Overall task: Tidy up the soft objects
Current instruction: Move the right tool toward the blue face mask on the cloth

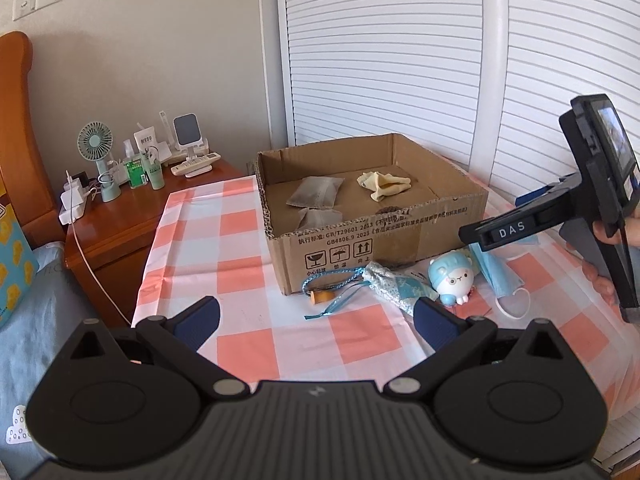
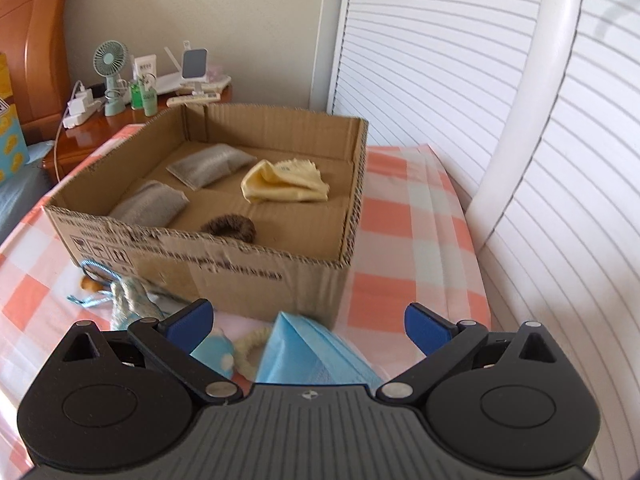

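An open cardboard box (image 1: 360, 236) (image 2: 260, 272) stands on the checked cloth. Inside lie two grey pouches (image 2: 208, 166) (image 2: 150, 204), a yellow cloth (image 2: 284, 186) (image 1: 384, 184) and a brown scrunchie (image 2: 230, 228). In front of the box lie a patterned drawstring pouch (image 1: 394, 282) (image 2: 128, 296), a blue plush toy (image 1: 452, 278) (image 2: 216, 350) and a blue face mask (image 1: 500, 276) (image 2: 308, 356). My left gripper (image 1: 316, 316) is open and empty, short of the pouch. My right gripper (image 2: 310, 322) is open, low over the mask, its body (image 1: 592, 200) at the right in the left wrist view.
A wooden nightstand (image 1: 132, 208) with a small fan (image 1: 98, 156), bottles and chargers stands left of the table. White louvred doors (image 1: 400, 60) rise behind the box. A bed (image 1: 24, 320) lies at the left. The checked cloth (image 1: 224, 264) covers the table.
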